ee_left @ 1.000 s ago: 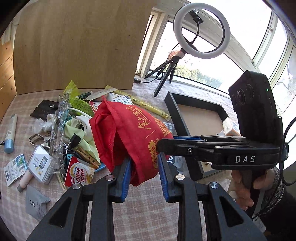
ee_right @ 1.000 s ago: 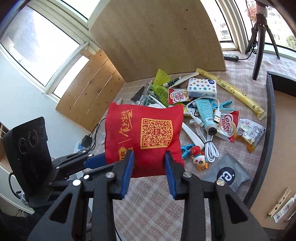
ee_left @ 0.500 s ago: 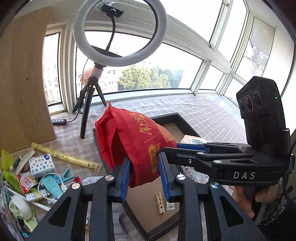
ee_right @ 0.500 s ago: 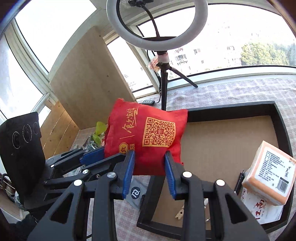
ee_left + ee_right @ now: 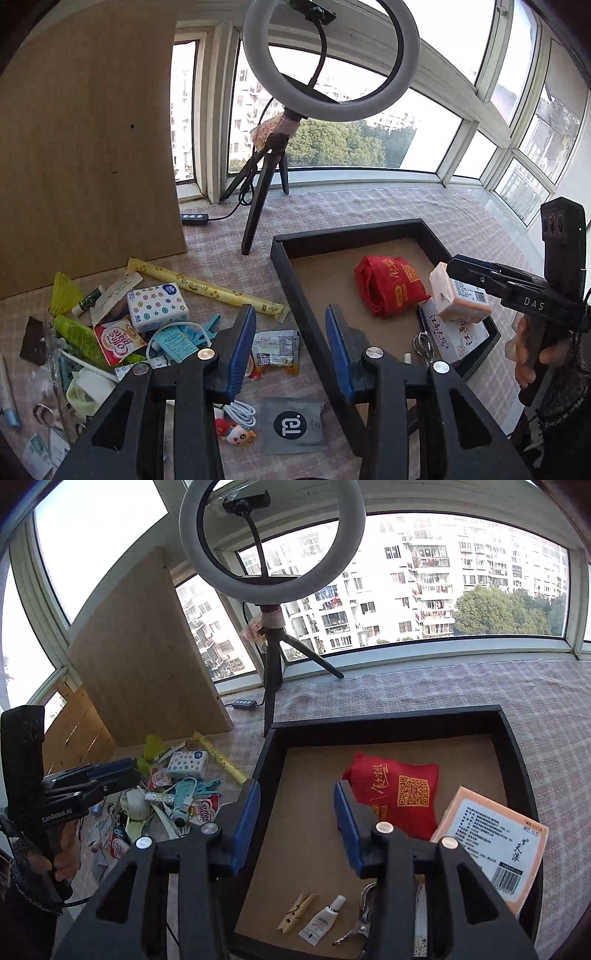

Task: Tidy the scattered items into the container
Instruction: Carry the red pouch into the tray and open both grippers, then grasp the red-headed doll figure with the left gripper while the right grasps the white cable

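A red cloth bag [image 5: 391, 288] [image 5: 399, 794] with a QR code lies inside the black tray [image 5: 291, 273] [image 5: 384, 716], beside an orange box [image 5: 460, 299] [image 5: 491, 834]. My left gripper [image 5: 290, 314] hovers over the tray's left rim, jaws apart with nothing between them. My right gripper [image 5: 295, 788] is above the tray's left part, its jaws opening and empty. Scattered items lie left of the tray: a tissue pack [image 5: 157, 306], a long yellow packet [image 5: 207, 290], a Coffee mate sachet [image 5: 118, 339] and a grey pouch [image 5: 291, 424].
In the tray's near part lie a clothespin [image 5: 295, 912], a small tube [image 5: 323, 919] and a metal clip [image 5: 360, 919]. A ring light on a tripod [image 5: 262, 192] stands behind the tray. A wooden board [image 5: 88, 147] leans at the back left.
Both grippers carried the red bag from over the clutter to above the tray and let go. It now lies in the tray, and both pairs of jaws stand apart.
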Motion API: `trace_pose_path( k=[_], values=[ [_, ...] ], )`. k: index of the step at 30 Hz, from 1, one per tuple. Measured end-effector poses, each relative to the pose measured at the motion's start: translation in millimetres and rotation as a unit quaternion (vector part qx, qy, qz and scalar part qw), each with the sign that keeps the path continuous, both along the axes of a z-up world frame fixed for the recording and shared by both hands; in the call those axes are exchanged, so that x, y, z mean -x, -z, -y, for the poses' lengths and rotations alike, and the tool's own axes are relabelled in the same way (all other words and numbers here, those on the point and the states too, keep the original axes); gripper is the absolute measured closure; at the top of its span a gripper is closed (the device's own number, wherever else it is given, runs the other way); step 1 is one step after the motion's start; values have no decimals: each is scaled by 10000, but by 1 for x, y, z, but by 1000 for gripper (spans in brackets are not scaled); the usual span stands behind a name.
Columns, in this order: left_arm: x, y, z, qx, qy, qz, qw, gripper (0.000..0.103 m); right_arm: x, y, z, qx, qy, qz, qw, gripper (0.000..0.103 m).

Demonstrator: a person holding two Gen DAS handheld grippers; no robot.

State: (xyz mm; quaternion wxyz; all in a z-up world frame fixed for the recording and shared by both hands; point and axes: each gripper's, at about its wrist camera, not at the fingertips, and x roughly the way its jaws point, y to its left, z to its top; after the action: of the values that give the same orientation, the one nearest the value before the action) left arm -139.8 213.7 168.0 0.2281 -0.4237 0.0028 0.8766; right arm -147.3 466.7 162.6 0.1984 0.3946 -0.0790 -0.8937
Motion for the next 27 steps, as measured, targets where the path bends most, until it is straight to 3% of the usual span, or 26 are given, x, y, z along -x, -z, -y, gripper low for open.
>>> trace_pose_path(
  k=[6,14,19,23,27],
  values=[
    [-45,5,86,324,-634,39,9975,67,-4,9,61,-72,-986,359,9945,62],
    [-103,43,157,303,-1260,589,9898,67,-18,48,153,-527,-2171,936,9702,64],
    [-108,67,132,213,-877,664,9937,67,-12,80,186,-772,-2456,1355,9568,78],
    [-99,90,83,327,-183,644,9972,64,-1,102,202,-934,-2574,1619,9481,78],
    [-82,115,47,619,209,687,9955,63,11,116,212,-934,-2638,1809,9429,78]
  ],
)
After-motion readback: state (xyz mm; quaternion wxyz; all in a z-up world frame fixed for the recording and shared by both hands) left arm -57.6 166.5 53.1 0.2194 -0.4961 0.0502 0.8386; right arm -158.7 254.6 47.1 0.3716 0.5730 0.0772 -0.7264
